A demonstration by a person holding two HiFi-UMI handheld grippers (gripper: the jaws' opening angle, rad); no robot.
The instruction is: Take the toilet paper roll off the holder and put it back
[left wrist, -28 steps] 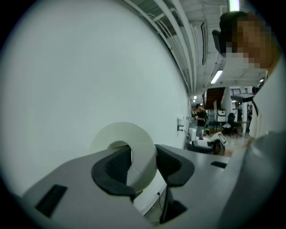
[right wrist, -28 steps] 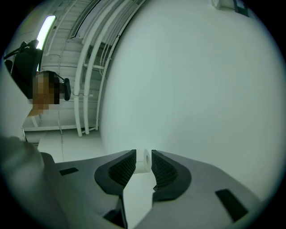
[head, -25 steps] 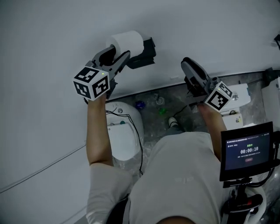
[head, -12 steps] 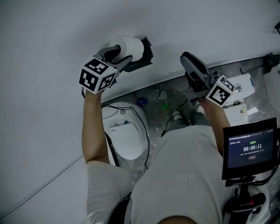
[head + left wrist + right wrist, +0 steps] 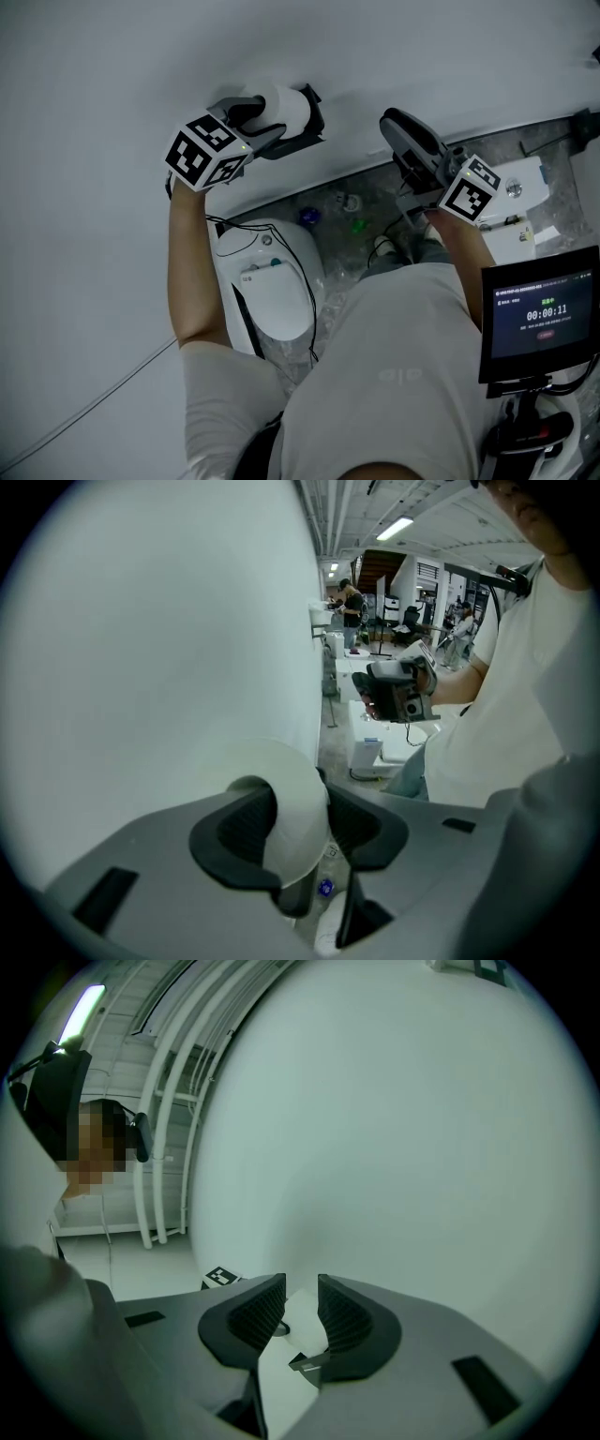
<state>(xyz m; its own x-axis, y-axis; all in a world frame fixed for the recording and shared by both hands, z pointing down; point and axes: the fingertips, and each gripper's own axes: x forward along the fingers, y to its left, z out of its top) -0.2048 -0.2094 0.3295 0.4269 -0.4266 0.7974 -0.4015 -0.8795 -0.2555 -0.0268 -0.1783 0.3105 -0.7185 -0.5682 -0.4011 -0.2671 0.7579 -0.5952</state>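
Observation:
The white toilet paper roll sits on the black wall holder, high on the white wall. My left gripper is shut on the roll's near end. In the left gripper view one pad is inside the core and the other outside, pinching the roll wall between them at the left gripper. My right gripper hangs in the air to the right of the holder, touching nothing. Its pads stand a narrow gap apart at the right gripper, with nothing between them; the roll shows far off through the gap.
A white toilet stands on the speckled floor below the holder, with a cable running over it. A white box-like fixture is at the right. A dark screen on a stand is at the lower right, next to the person's body.
My left gripper has pushed in further along the roll, towards the holder. The right gripper has shifted slightly left.

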